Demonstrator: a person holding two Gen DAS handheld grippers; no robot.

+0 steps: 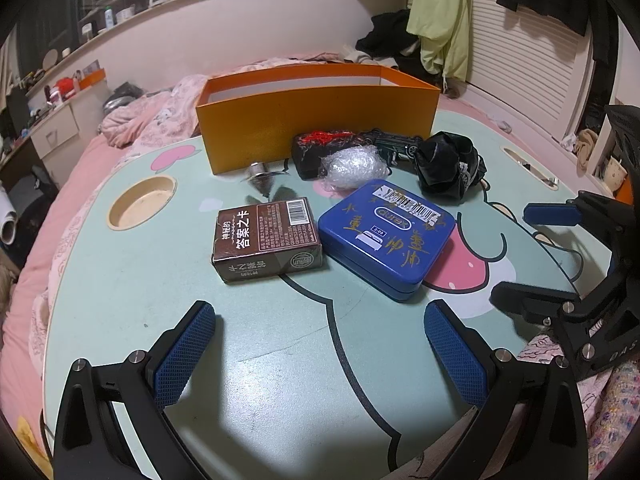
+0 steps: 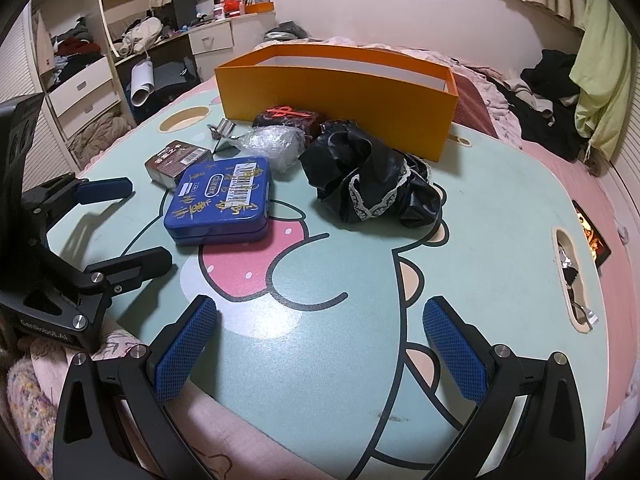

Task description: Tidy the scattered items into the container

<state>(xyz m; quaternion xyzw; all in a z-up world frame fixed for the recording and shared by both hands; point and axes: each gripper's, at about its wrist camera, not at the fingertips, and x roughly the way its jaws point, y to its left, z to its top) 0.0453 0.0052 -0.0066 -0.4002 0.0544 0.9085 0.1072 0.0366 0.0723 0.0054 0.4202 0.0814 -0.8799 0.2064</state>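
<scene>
Nothing visibly stowed: orange container [image 1: 316,120] upper centre, interior hidden; brown box [image 1: 266,238], blue tin [image 1: 386,236], black cloth [image 2: 372,182] mid-frame on table [image 1: 280,360]; left gripper [image 1: 320,356], right gripper [image 2: 320,354] spread wide, empty.

— What lies beyond the tabletop?
— A pink quilt [image 1: 132,120] rumpled on the bed, a green garment [image 1: 440,20] hanging at the right.
— And the other way?
— White drawers [image 2: 86,88], a cluttered desk [image 2: 208,36], dark clothes [image 2: 556,92] heaped on the bed.
</scene>
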